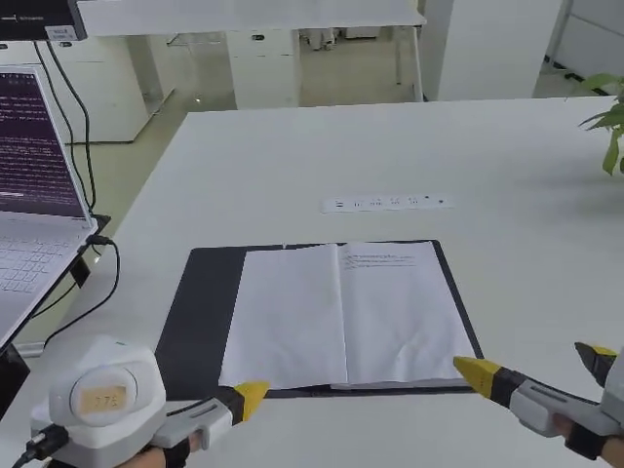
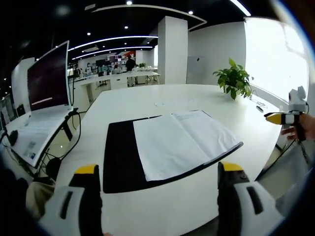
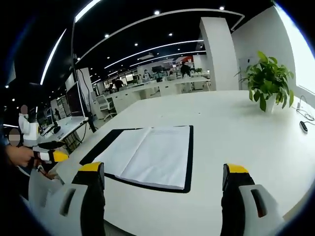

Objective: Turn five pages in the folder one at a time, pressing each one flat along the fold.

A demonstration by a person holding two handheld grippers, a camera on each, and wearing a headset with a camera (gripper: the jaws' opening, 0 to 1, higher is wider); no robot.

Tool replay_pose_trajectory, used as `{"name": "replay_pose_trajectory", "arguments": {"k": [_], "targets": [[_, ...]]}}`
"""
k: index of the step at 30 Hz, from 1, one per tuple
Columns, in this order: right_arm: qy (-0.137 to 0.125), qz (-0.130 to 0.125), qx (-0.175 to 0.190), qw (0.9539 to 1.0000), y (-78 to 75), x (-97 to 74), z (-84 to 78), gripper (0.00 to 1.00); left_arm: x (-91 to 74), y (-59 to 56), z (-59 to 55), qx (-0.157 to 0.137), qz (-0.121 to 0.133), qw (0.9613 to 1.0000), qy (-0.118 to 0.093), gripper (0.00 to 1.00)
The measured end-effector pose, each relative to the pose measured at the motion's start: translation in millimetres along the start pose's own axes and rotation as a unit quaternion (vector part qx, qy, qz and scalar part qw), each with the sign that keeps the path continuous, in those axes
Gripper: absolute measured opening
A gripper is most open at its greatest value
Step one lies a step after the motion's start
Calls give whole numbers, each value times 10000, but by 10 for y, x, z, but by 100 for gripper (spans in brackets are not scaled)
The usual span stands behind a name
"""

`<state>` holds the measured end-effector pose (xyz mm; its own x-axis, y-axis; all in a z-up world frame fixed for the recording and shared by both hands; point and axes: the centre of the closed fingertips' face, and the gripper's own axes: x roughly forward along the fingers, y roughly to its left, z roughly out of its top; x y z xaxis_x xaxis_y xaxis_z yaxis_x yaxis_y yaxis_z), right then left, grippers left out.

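Left gripper [image 2: 159, 168], 7 o'clock in head view: jaws wide, holding nothing, just short of folder's near edge. Right gripper [image 3: 163, 168], 5 o'clock: jaws wide, holding nothing, near folder's near right corner. Folder [image 1: 200, 312] open flat at centre of white surface [image 1: 390, 146], pages [image 1: 341, 312] level. Power strip [image 1: 387, 203] beyond, 12 o'clock. Laptop [image 1: 29, 195], 9 o'clock. Plant [image 1: 609, 122], 2 o'clock.

page [image 1: 390, 312] print illegible, laptop screen [image 1: 34, 146] text illegible
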<state>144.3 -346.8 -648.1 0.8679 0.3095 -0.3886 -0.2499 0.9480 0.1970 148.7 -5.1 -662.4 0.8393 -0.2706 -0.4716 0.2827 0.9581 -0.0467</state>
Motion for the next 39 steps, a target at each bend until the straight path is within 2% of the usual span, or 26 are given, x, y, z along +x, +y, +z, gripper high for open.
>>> {"name": "replay_pose_trajectory", "arguments": {"k": [4, 9, 12, 17, 20, 23, 25, 29, 33, 36, 39], "targets": [[-71, 31, -3, 10000, 5, -78, 77, 100, -81, -52, 136, 21, 8, 10000, -81, 99], [-137, 108, -58, 9998, 9, -157, 142, 100, -149, -53, 267, 40, 42, 9998, -182, 99], [-127, 173, -70, 9997, 13, -177, 137, 100, -132, -56, 284, 114, 51, 9998, -167, 99], [-72, 256, 3, 9996, 11, -160, 81, 99, -15, -151, 263, 191, -3, 9998, -90, 99], [-38, 268, 22, 9996, -9, -140, 48, 99, 124, -291, 213, 219, -149, 9996, -14, 99], [-65, 268, 88, 9996, -37, -143, 37, 98, 313, -500, 164, 309, -360, 9989, 58, 99], [-81, 233, 109, 9996, -66, -148, 19, 98, 440, -624, 143, 388, -494, 9980, 108, 94], [-115, 228, 191, 9995, -90, -155, -13, 96, 657, -878, 145, 533, -742, 9957, 119, 91], [-161, 290, 226, 9992, -70, -136, -47, 93, 866, -1112, 130, 654, -938, 9933, 161, 85], [-146, 318, 160, 9993, -59, -110, -78, 92, 1033, -1328, 114, 736, -1135, 9906, 180, 79], [-228, 393, 209, 9988, -41, -104, -74, 88, 1170, -1507, 110, 808, -1262, 9886, 138, 74]]}}
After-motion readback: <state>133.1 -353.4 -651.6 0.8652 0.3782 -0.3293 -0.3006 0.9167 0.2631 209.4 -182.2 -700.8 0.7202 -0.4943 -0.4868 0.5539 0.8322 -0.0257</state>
